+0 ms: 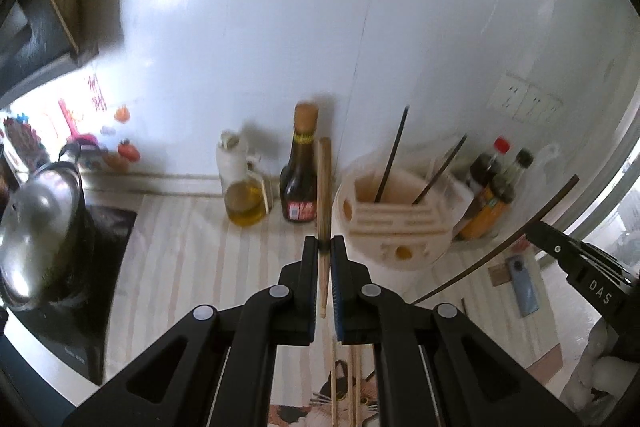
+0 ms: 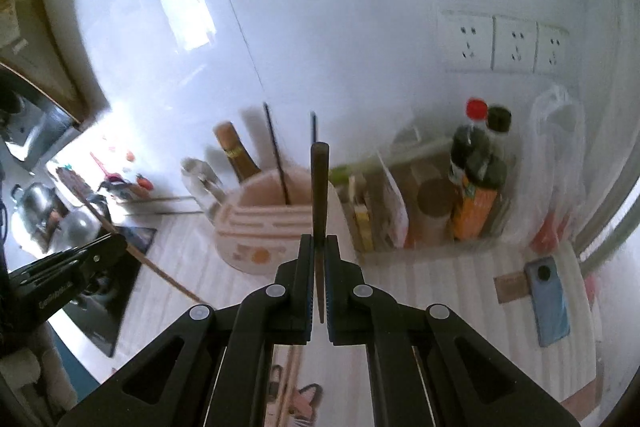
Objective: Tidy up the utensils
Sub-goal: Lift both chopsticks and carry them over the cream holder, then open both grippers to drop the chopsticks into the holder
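The left gripper (image 1: 325,247) has its jaws clamped on a pale wooden chopstick (image 1: 324,183); the right gripper (image 2: 319,249) has its jaws clamped on a dark chopstick (image 2: 319,187). Both sticks point toward the beige utensil holder (image 2: 256,227), standing on the bench (image 1: 192,239) with two dark chopsticks (image 2: 277,155) upright inside.

Both wrist views share holder (image 1: 394,215)

L gripper (image 1: 325,245) w/ light chopstick (image 1: 324,183)
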Motion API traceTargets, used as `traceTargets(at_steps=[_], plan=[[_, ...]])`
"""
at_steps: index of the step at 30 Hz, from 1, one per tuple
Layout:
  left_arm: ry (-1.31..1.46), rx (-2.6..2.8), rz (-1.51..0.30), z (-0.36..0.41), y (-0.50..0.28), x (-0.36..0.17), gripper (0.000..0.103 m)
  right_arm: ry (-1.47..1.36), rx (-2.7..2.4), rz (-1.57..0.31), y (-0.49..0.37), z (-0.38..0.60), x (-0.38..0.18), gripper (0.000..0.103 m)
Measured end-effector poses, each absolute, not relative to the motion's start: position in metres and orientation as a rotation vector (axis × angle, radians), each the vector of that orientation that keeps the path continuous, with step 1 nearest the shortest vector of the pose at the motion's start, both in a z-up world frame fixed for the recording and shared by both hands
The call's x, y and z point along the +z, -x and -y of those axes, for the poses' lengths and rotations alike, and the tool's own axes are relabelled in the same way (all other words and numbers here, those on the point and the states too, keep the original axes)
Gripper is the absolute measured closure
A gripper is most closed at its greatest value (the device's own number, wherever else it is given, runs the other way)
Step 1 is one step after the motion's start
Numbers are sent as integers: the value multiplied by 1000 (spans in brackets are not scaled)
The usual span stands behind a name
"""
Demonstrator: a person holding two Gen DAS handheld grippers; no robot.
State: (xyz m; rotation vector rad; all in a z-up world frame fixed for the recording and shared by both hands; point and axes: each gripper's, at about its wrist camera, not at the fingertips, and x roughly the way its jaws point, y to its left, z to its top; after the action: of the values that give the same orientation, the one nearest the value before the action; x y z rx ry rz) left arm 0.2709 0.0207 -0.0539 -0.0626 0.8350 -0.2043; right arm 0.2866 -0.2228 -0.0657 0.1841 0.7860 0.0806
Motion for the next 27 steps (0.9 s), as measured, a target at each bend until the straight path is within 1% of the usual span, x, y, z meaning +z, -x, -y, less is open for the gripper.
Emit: traceTargets(at_steps=[7,11,15,20,27], plan=[[83,-267,-751,-13,-278,2,99,-188,157,-732,-285,217,-9,98],[91,-293,-728,-4,-297,19,99,-177,169,-681,-293,216,25,98],[84,-303,-729,5,-326,25,99,-170,152,-647,-311,216,41,98],[56,-305,-756,19,-363,14,99,-158,109,-633,-350,216,37,98],[33,-315,-830,36,-401,-17,99,-167,86,-706,-399,214,-1,98]])
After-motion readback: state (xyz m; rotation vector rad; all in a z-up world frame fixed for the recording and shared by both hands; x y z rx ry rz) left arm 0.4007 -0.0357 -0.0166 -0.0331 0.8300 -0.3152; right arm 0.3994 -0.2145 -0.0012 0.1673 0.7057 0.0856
